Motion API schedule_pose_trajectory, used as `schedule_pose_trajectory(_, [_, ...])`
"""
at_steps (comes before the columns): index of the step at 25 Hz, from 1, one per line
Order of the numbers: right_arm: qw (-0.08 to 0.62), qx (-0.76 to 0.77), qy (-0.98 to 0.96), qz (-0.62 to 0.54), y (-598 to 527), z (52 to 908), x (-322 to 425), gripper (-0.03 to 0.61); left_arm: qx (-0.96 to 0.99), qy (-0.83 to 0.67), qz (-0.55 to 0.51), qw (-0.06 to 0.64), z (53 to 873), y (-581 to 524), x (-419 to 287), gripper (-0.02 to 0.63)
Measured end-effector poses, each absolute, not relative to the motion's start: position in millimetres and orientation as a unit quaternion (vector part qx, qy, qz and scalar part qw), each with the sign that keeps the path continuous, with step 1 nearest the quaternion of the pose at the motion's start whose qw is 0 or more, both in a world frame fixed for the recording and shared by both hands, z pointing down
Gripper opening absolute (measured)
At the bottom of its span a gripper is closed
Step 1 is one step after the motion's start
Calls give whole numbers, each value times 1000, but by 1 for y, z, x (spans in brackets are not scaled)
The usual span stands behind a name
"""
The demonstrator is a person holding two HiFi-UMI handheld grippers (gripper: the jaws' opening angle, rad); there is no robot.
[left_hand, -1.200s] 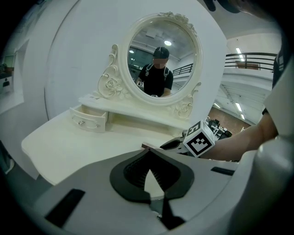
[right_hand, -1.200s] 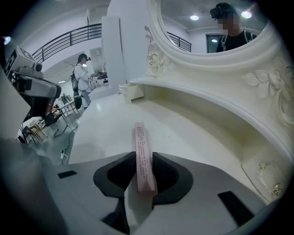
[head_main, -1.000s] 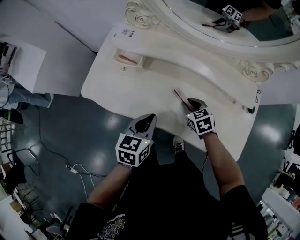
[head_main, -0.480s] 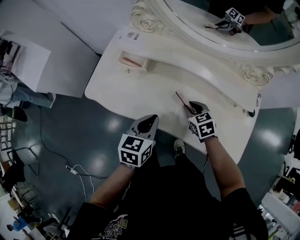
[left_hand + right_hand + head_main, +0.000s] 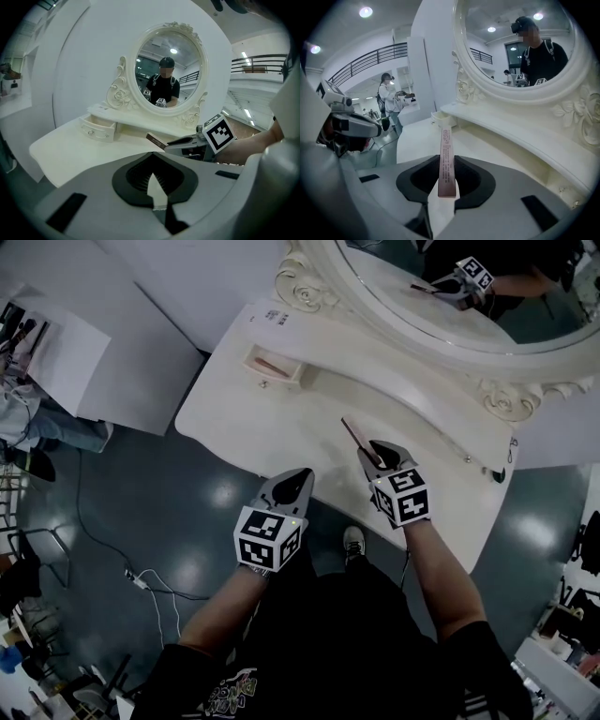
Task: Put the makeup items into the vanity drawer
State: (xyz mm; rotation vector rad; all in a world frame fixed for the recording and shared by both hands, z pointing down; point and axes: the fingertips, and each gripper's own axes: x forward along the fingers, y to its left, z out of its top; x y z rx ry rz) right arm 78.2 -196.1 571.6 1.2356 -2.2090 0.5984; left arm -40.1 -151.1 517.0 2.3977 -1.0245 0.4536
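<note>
**White vanity top: slim stick in the right jaws, aimed at the open drawer**

Over the vanity table (image 5: 281, 427), the makeup stick (image 5: 446, 161), a long, thin brownish bar, is clamped at its near end between the right gripper's (image 5: 446, 190) jaws. These are narrowed onto its flat sides. Most of its length juts forward beyond the tips, lifted off the surface.

Its long axis runs straight out from the jaws, and in the right gripper view its far tip lines up almost exactly with the little drawer (image 5: 440, 117). That drawer stands pulled open at the left end of the raised shelf under the mirror (image 5: 450, 287). From above, the stick (image 5: 359, 442) points up and left towards the drawer (image 5: 272, 365), which is well apart from it across bare tabletop.

I judge the carry to be mostly a push along the stick's own line, then a drop inside.

The left gripper (image 5: 292, 486) hangs at the table's front edge over the dark floor (image 5: 141, 502), jaws together on nothing.
</note>
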Motion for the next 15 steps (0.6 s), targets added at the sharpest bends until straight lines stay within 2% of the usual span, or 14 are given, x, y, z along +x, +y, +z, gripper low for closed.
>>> schedule_pose_trajectory(15, [207, 431, -864, 160, -227, 486, 12, 110, 875, -409, 143, 218, 486, -167, -70, -3])
